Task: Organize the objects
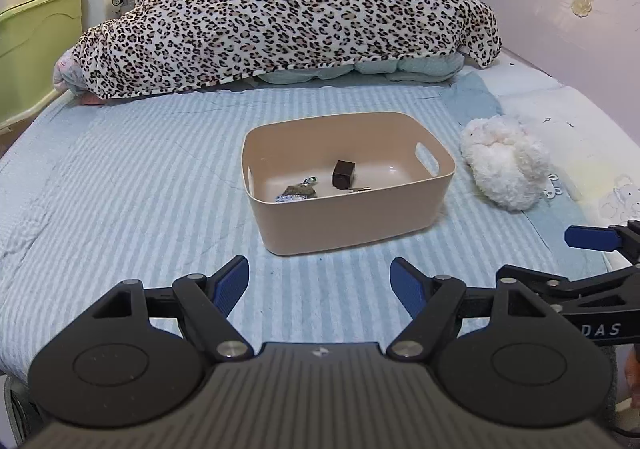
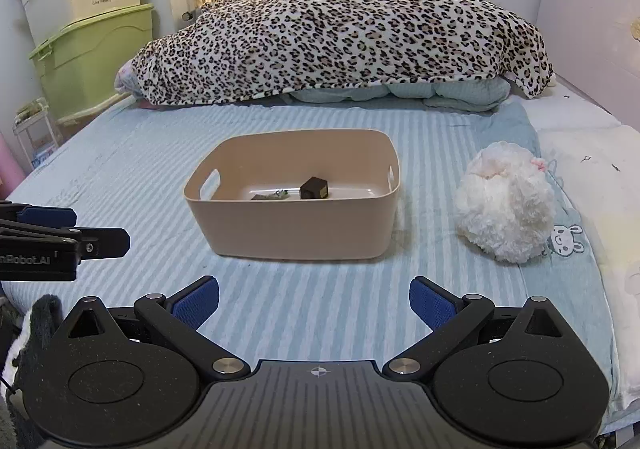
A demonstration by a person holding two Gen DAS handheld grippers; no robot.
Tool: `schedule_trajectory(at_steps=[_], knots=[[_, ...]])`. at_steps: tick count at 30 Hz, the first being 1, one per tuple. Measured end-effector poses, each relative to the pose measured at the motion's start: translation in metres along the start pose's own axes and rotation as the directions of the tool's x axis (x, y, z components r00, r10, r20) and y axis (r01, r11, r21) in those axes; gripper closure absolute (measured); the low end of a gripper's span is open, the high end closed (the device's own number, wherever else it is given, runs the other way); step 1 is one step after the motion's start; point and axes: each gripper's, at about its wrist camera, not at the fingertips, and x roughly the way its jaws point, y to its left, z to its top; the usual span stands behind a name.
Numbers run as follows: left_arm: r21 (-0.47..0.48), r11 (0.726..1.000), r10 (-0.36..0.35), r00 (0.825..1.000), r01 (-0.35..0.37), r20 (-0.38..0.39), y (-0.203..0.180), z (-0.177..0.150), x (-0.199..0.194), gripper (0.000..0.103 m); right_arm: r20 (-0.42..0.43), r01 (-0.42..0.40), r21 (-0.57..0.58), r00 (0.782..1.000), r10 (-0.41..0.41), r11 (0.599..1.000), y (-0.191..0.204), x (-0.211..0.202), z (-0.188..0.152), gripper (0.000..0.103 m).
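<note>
A beige plastic bin stands on the blue striped bed sheet. Inside it lie a small dark brown cube, a foil-wrapped item and a small metal piece. A white fluffy plush lies on the sheet right of the bin. My left gripper is open and empty, just short of the bin. My right gripper is open and empty, also short of the bin; it shows at the right edge of the left wrist view.
A leopard-print blanket is heaped over bedding at the far end. Green and cream storage boxes stand left of the bed. A pink headboard panel runs along the right. A white pillow with a bunny print lies right of the plush.
</note>
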Motion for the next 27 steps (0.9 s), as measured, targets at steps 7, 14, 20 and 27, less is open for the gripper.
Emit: schedule_trajectory(at_steps=[7, 14, 20, 27], knots=[[-0.022, 1.0, -0.013, 1.0, 0.013, -0.013, 0.003, -0.006, -0.002, 0.025, -0.005, 0.005, -0.012, 1.0, -0.005, 1.0, 0.003, -0.003, -0.004, 0.0], [-0.022, 1.0, -0.012, 1.0, 0.011, -0.006, 0.004, -0.012, -0.01, 0.025, -0.011, 0.007, -0.01, 1.0, -0.008, 1.0, 0.003, -0.006, -0.008, 0.0], [-0.022, 1.0, -0.012, 1.0, 0.012, -0.001, 0.004, -0.014, -0.014, 0.025, -0.012, 0.011, -0.012, 1.0, -0.012, 1.0, 0.003, -0.011, -0.011, 0.0], [-0.021, 1.0, -0.018, 1.0, 0.018, -0.008, 0.002, -0.017, -0.015, 0.025, -0.01, 0.016, -0.005, 1.0, -0.016, 1.0, 0.002, -0.015, -0.013, 0.0]])
